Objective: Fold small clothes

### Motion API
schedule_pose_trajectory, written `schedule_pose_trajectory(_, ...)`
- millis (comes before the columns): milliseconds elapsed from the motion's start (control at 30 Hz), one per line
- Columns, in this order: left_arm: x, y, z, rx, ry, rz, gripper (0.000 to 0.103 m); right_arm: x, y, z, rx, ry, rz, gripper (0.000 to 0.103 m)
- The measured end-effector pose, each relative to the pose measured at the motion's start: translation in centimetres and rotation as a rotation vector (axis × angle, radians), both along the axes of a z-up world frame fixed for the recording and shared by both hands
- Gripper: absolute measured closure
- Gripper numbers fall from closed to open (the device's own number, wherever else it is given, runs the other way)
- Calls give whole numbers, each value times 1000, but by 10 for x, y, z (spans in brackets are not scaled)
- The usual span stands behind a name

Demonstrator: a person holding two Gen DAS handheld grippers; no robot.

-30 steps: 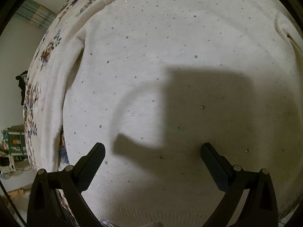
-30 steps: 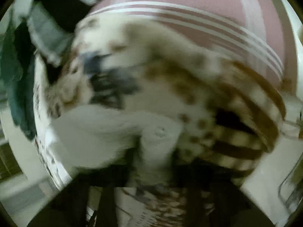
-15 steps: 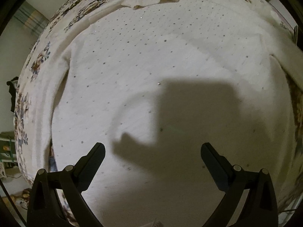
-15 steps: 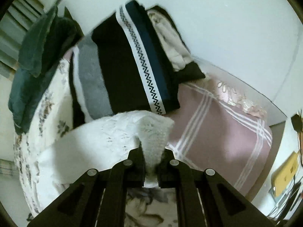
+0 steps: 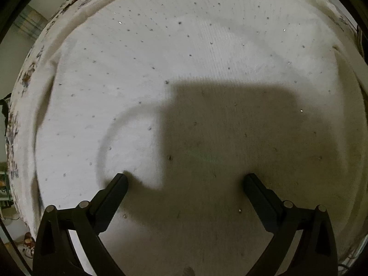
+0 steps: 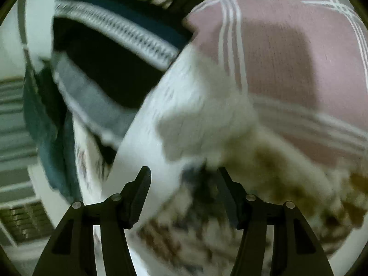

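I see the white knit sweater (image 5: 184, 73), dotted with tiny sequins, lying flat across the floral bedspread (image 5: 20, 87). My left gripper (image 5: 185, 181) hangs over it, jaws wide and empty. My right gripper (image 6: 182, 179) has jaws opening, a white sleeve (image 6: 197, 119) blurred before them, beside the pink blanket (image 6: 287, 53).

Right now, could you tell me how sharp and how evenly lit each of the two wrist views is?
Left wrist view: mostly sharp, but a hard-edged dark shadow covers the lower half of the white sweater. Right wrist view: motion-blurred throughout, smearing the white garment and pink blanket; only the gripper's fingers look crisp.
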State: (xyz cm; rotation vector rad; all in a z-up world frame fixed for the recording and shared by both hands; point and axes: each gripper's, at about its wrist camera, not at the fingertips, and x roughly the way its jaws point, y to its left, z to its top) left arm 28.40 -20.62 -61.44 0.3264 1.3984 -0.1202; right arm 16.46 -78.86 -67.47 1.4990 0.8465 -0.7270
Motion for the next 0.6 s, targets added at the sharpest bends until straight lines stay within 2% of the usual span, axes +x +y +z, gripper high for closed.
schedule_pose_trajectory(100,1,-2,-8,-15,0,-10,0,4,-15,-8,-60,4,-112,44)
schedule_pose_trajectory(133,2,-2,-10,-17,1,-12,0,5,-16,-7,-79,5,-150,68)
schedule_pose_trajectory(167,2,-2,-12,-21,1,-10,0,9,-14,-3,-106,29,-164,86)
schedule_pose_trajectory(200,3,-2,-13,-29,1,-4,0,16,-14,3,-131,43,-146,96)
schedule_pose_trajectory(400,2,2,-20,-76,7,37,0,44,-18,57,-338,63,-79,96)
schedule_pose_trajectory(500,3,4,-15,-88,18,50,0,46,-29,85,-374,44,-86,97)
schedule_pose_trajectory(600,7,17,-5,-153,19,98,0,70,-29,119,-448,17,-25,97)
